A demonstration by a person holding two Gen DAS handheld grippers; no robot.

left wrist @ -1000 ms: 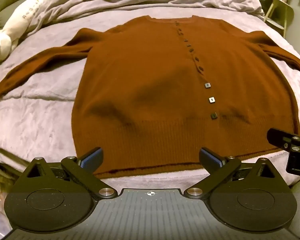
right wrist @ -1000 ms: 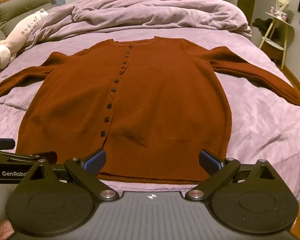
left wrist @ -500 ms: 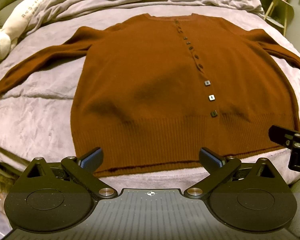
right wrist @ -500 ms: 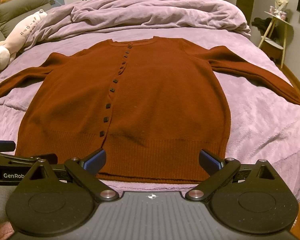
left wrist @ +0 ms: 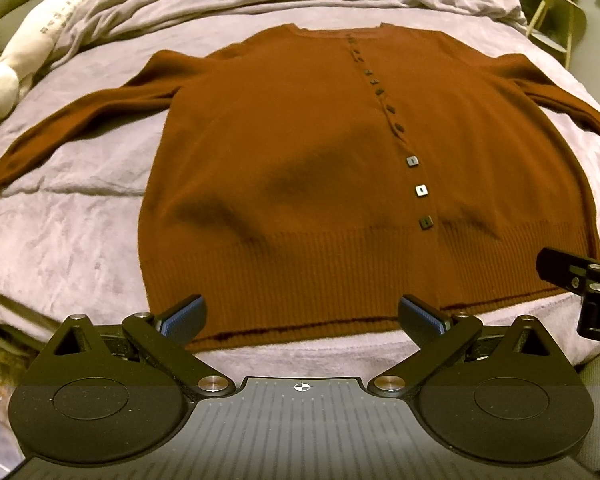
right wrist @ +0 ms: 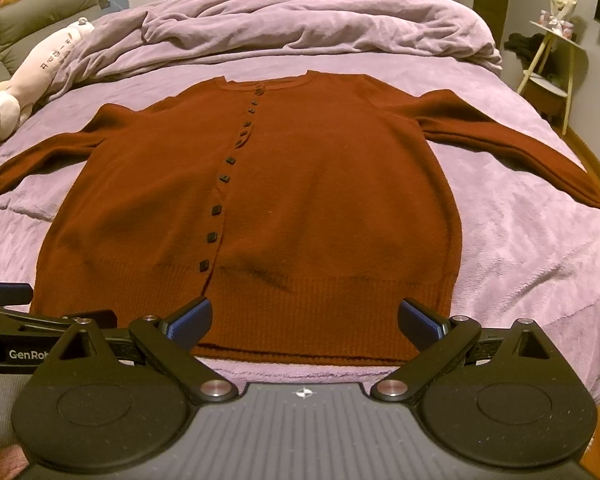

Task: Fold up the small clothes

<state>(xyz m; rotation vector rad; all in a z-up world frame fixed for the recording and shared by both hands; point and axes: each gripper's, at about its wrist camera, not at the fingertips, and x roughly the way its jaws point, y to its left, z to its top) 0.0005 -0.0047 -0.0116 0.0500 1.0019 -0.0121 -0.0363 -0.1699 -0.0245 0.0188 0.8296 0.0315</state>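
A rust-brown buttoned cardigan (left wrist: 292,168) (right wrist: 300,200) lies flat and face up on the bed, sleeves spread out to both sides, ribbed hem nearest me. Its row of dark square buttons (left wrist: 420,190) runs from neckline to hem. My left gripper (left wrist: 302,316) hovers open just before the hem, left of the button line. My right gripper (right wrist: 304,320) is open too, before the hem's right half. Nothing sits between either pair of fingers. Each gripper shows at the other view's edge.
The bed (right wrist: 540,248) is covered by a lilac fleece sheet. A crumpled lilac duvet (right wrist: 300,24) is piled at the headboard end. A white plush toy (right wrist: 28,80) lies at the far left. A small side table (right wrist: 552,60) stands beyond the bed's right edge.
Both grippers have crept slightly forward toward the hem; the cardigan has not moved and both grippers stay open.
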